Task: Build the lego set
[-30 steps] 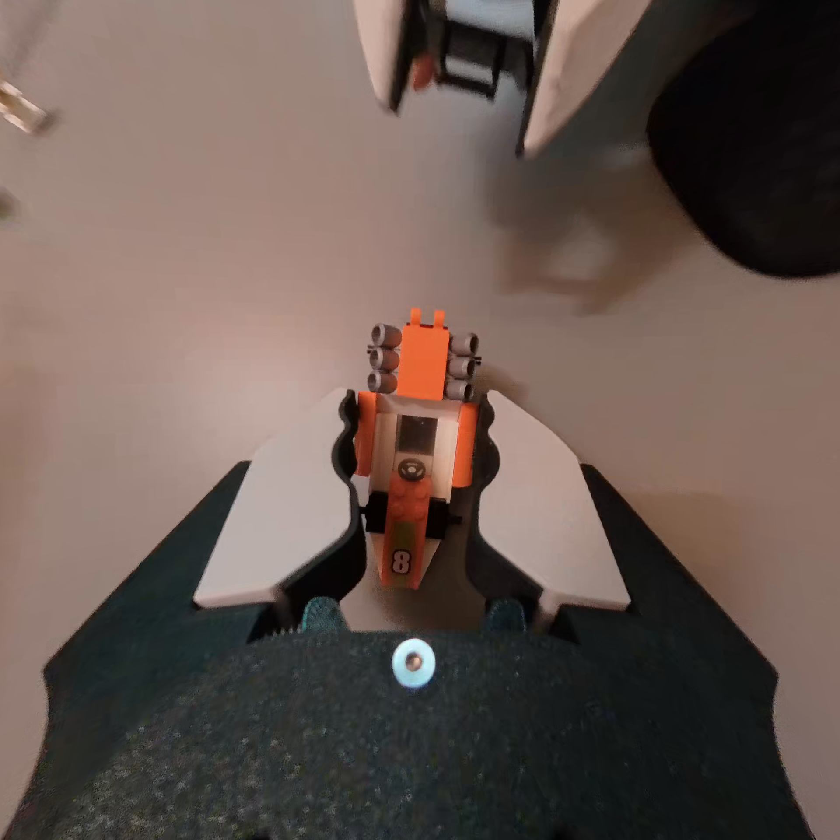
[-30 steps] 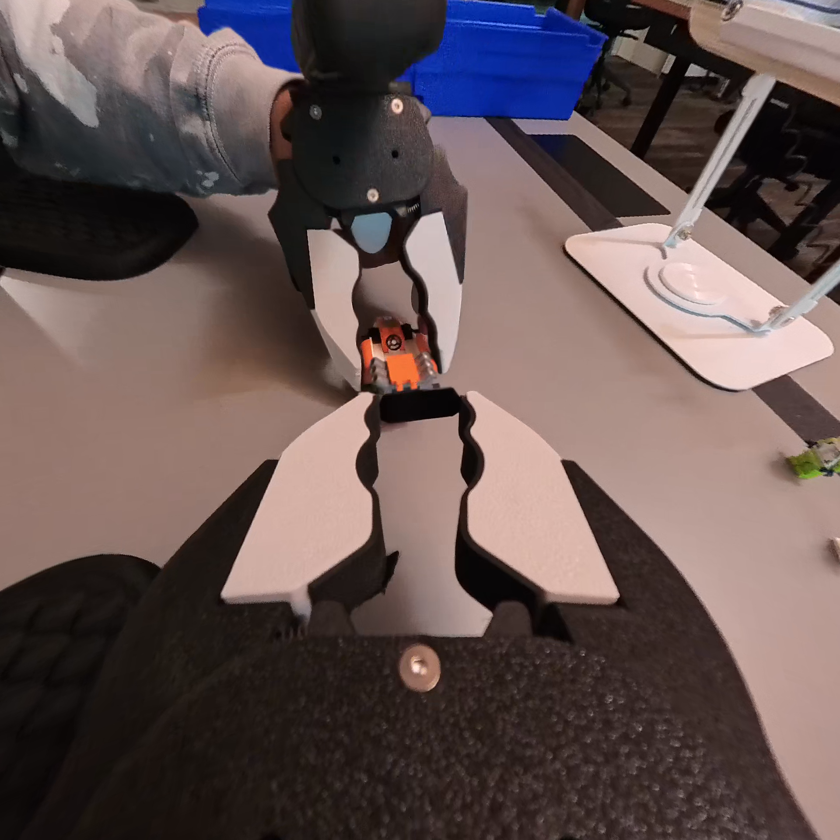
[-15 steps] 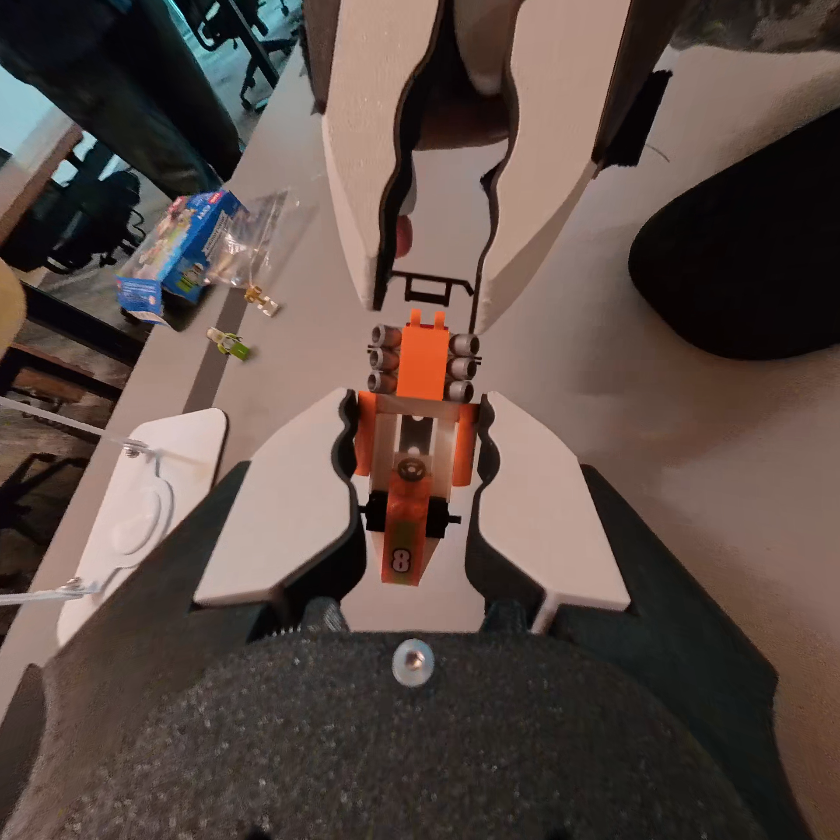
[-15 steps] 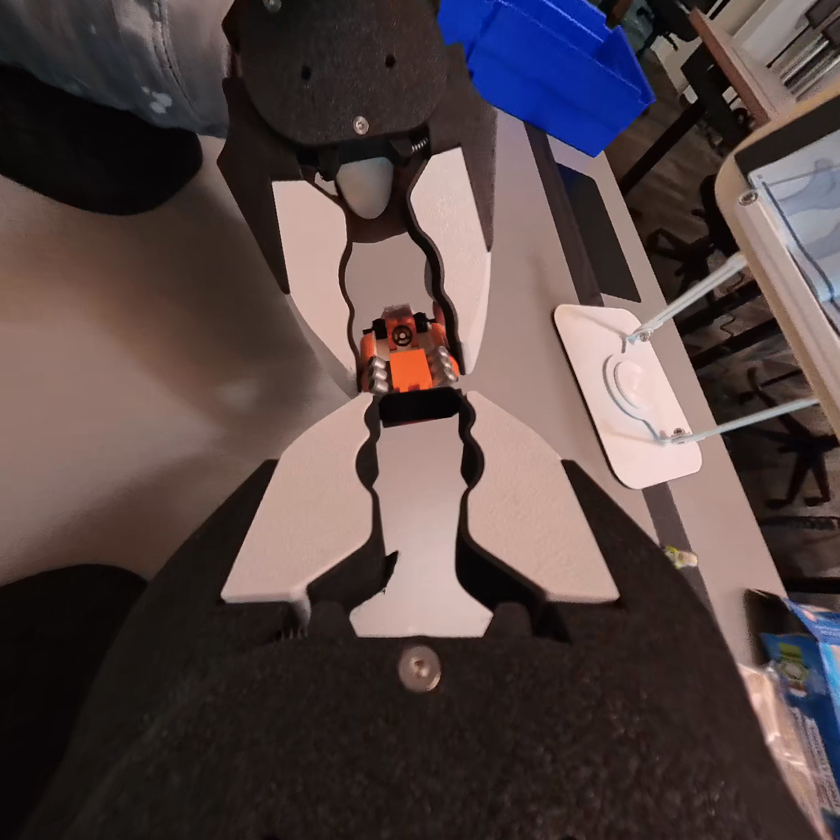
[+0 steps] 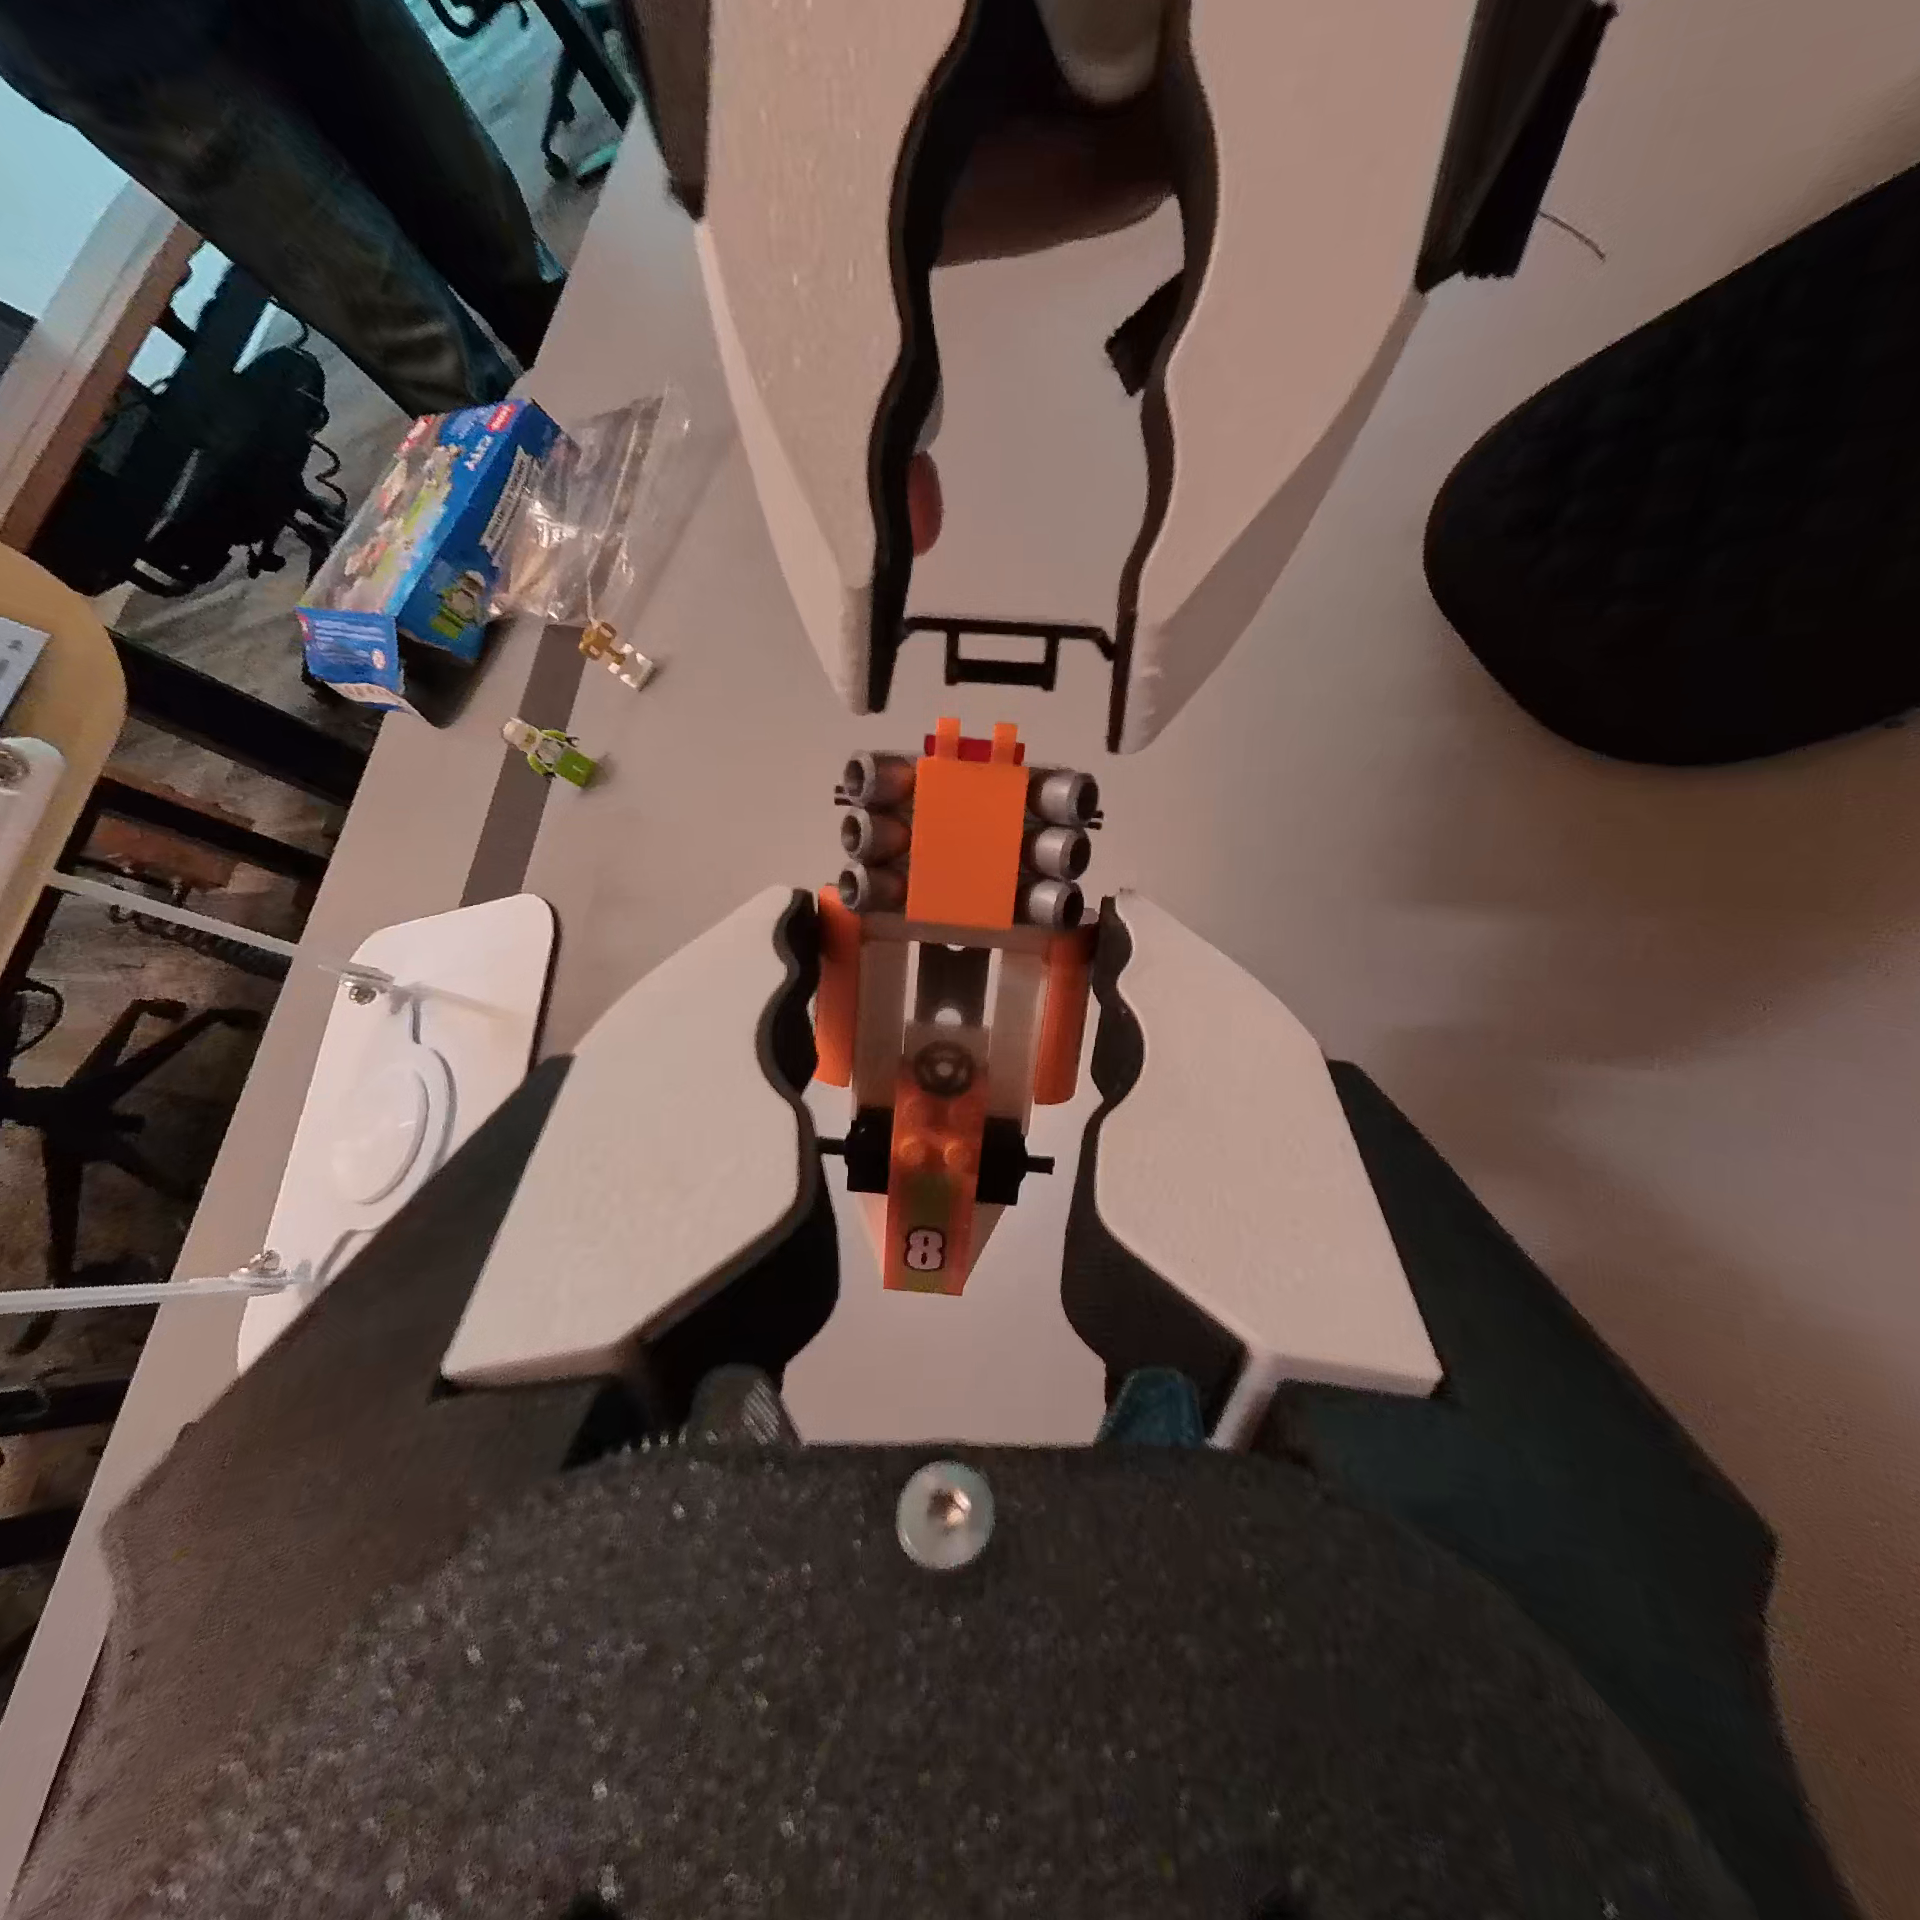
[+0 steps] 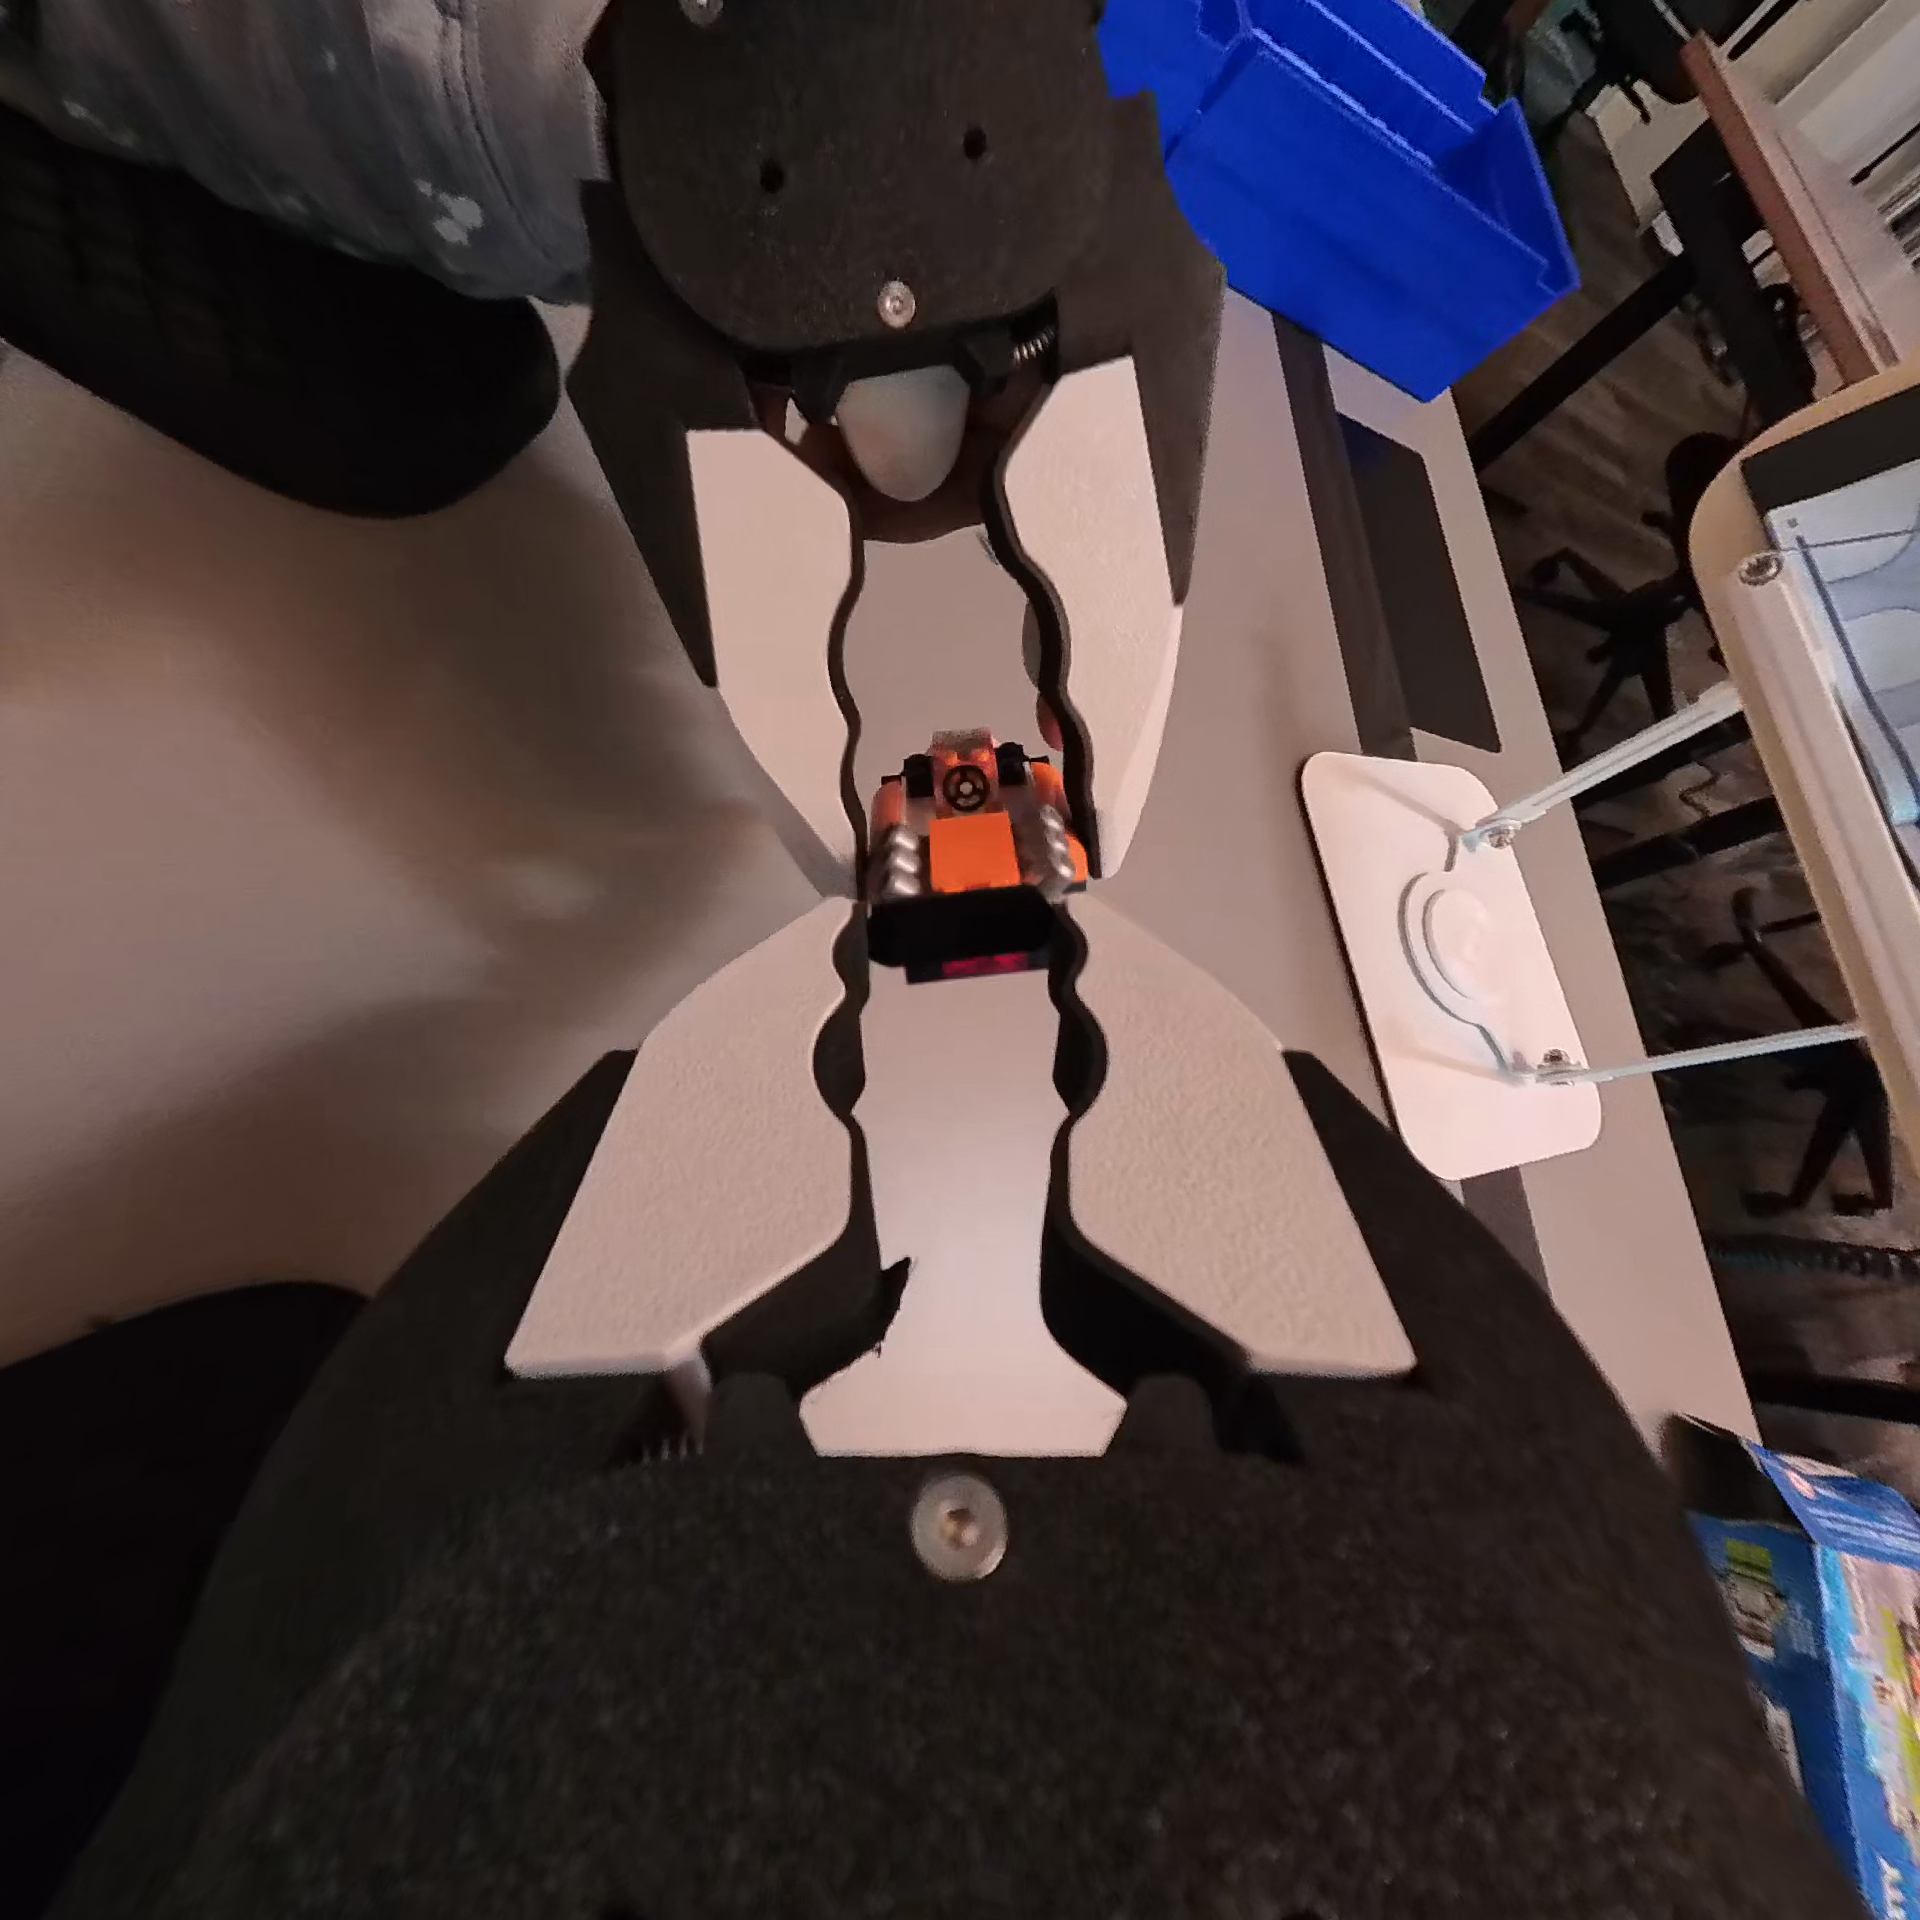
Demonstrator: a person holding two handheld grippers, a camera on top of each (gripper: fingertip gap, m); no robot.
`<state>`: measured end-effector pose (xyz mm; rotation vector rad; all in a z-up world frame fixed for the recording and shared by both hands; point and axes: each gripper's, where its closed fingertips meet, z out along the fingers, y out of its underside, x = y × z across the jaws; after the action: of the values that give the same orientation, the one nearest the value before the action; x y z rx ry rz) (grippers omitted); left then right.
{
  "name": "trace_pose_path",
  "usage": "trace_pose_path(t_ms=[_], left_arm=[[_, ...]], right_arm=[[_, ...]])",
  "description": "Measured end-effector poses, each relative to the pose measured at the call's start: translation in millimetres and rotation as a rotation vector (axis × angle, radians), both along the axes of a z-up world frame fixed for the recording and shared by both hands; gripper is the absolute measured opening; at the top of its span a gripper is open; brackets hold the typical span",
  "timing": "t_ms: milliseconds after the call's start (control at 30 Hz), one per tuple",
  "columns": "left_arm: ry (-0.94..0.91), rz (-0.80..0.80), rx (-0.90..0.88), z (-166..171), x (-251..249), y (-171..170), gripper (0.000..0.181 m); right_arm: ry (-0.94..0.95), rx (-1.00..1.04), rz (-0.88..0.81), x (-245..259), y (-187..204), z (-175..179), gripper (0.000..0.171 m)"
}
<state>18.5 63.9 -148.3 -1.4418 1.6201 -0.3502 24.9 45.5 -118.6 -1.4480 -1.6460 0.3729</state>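
1. The left gripper [image 5: 951,925] has its fingers closed narrow on the orange lego car [image 5: 951,997], clamping the orange side pieces; the numbered nose points back toward the camera and the tail sticks out past the fingertips.
2. Six grey exhaust pipes [image 5: 1060,854] show on the car, three on each side of the orange engine block.
3. The right gripper [image 6: 961,914] meets it tip to tip, its fingers pinching a black frame piece [image 5: 987,655] by its ends.
4. In the left wrist view the frame hangs just beyond the car's tail with a small gap; in the right wrist view it overlaps the tail, and whether they touch cannot be told.
5. Both grippers are held over the pale worktop [image 5: 1558,1039].
6. To one side stands a white lamp base [image 6: 1444,966] with two thin metal rods.
7. Farther along lie two small loose builds, a green one [image 5: 551,750] and a tan one [image 5: 615,649], then one blue lego box [image 5: 436,540] with a clear bag [image 5: 592,499] against it.
8. A dark padded object [image 5: 1704,499] rests on the worktop on the other side.
9. Blue bins [image 6: 1351,177] sit at the far end, past a person's grey sleeve [image 6: 312,125].
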Motion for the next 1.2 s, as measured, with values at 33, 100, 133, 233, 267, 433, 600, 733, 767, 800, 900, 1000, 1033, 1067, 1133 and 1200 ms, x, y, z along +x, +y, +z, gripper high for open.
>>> trace_pose_path(t_ms=[33,100,133,233,267,433,600,733,767,800,900,1000,1033,1067,1133,1200], left_arm=[[0.006,-0.007,-0.008,-0.9,-0.1,-2.0,0.051],[0.022,-0.01,-0.022,-2.2,-0.3,-4.6,0.051],[0.031,0.0,-0.017,-2.1,-0.6,-3.6,0.051],[0.052,0.015,-0.02,-1.5,-1.2,-2.8,0.051],[0.053,0.015,-0.026,-1.4,-1.5,-2.9,0.051],[0.062,0.01,-0.03,-1.3,-1.7,-5.1,0.051],[0.064,0.013,-0.059,-3.1,-0.4,-6.6,0.051],[0.111,0.021,-0.071,-9.9,-1.5,-8.2,0.051],[0.129,0.023,-0.077,-13.0,-1.7,-8.8,0.051],[0.149,0.025,-0.084,-16.1,-1.9,-9.3,0.051],[0.184,0.028,-0.112,-24.4,-2.1,-10.0,0.05],[0.19,0.02,-0.164,-35.9,-0.7,-12.2,0.051],[0.196,0.014,-0.192,-42.2,-0.5,-14.0,0.051],[0.209,0.01,-0.218,-49.2,-0.9,-15.5,0.051],[0.224,-0.002,-0.258,-62.7,-1.4,-18.5,0.051],[0.182,-0.008,-0.301,-70.4,2.3,-21.4,0.051]], right_arm=[[-0.014,0.005,-0.007,0.3,1.0,-0.8,0.033],[-0.031,0.002,-0.008,-0.2,1.4,-2.0,0.033],[-0.027,-0.015,-0.001,-1.5,-0.2,-2.1,0.033],[-0.051,-0.026,-0.007,-1.6,0.7,-5.8,0.033],[-0.05,-0.028,-0.01,-1.7,1.1,-6.0,0.033],[-0.054,-0.057,-0.019,-0.7,1.8,-7.3,0.033],[-0.075,-0.078,-0.024,0.2,1.7,-10.1,0.033],[-0.106,-0.098,-0.032,-0.2,0.9,-16.5,0.033],[-0.123,-0.107,-0.035,-0.2,0.6,-19.3,0.033],[-0.139,-0.117,-0.038,-0.2,0.2,-22.2,0.033],[-0.183,-0.141,-0.054,-0.7,-0.2,-29.5,0.033],[-0.204,-0.179,-0.066,-0.6,-1.0,-39.2,0.033],[-0.204,-0.199,-0.063,-0.4,-2.0,-44.5,0.033],[-0.198,-0.225,-0.06,-0.5,-3.0,-51.1,0.033],[-0.174,-0.283,-0.058,-0.4,-4.9,-64.7,0.033],[-0.163,-0.323,-0.057,1.5,-6.9,-73.0,0.033]])
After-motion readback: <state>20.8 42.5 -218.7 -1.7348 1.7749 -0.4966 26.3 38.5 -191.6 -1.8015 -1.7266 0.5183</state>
